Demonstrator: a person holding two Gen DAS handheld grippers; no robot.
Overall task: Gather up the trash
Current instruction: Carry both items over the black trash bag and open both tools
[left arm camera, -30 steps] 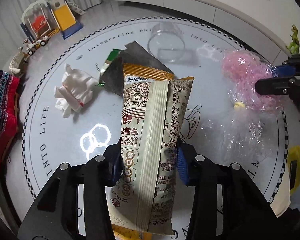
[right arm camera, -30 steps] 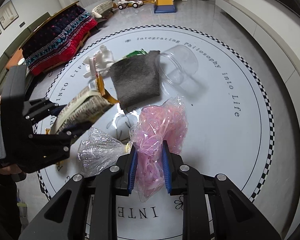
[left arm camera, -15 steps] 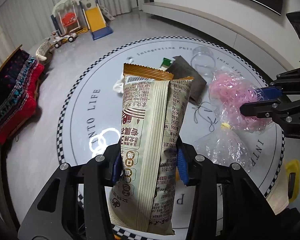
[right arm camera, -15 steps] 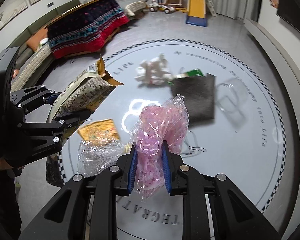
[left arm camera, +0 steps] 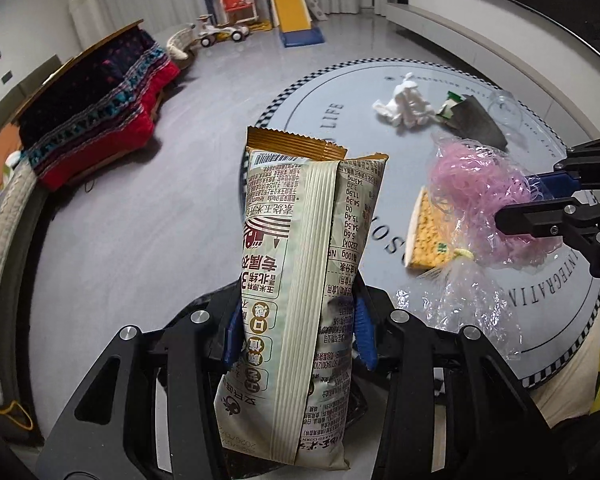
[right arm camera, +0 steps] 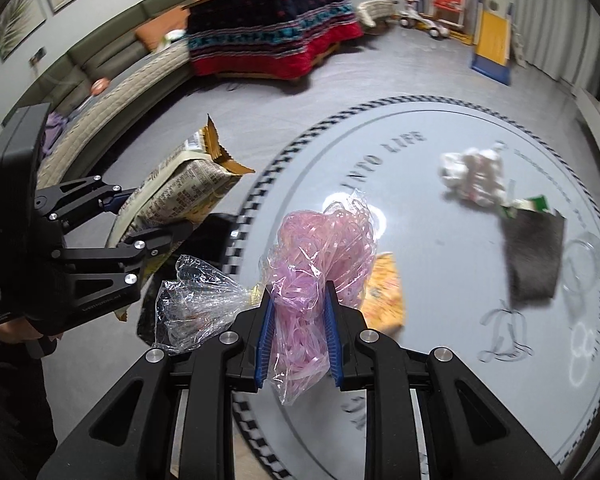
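My left gripper [left arm camera: 298, 330] is shut on a tall beige snack bag [left arm camera: 300, 264] with a gold top, held upright over the floor beside the round rug; it also shows in the right wrist view [right arm camera: 184, 188]. My right gripper [right arm camera: 298, 330] is shut on a clear plastic bag of pink strips [right arm camera: 320, 248], seen from the left wrist view [left arm camera: 476, 188] at the right. On the rug [right arm camera: 480, 152] lie a yellow wrapper [right arm camera: 384, 292], a crumpled white tissue [right arm camera: 474, 176], a dark grey cloth [right arm camera: 534, 256], a green scrap [right arm camera: 534, 202] and a clear plastic cup [right arm camera: 584, 264].
A black object [right arm camera: 208, 240] lies under the left gripper at the rug's edge. A low table with a red and dark patterned blanket [left arm camera: 96, 108] stands to the left. A sofa [right arm camera: 112, 92] lines the far wall. Toys and a small slide [left arm camera: 292, 12] stand at the back.
Both grippers have swung left and back from the rug's middle with their loads. The snack bag is now over bare floor past the rug's edge; the yellow wrapper has come into view.
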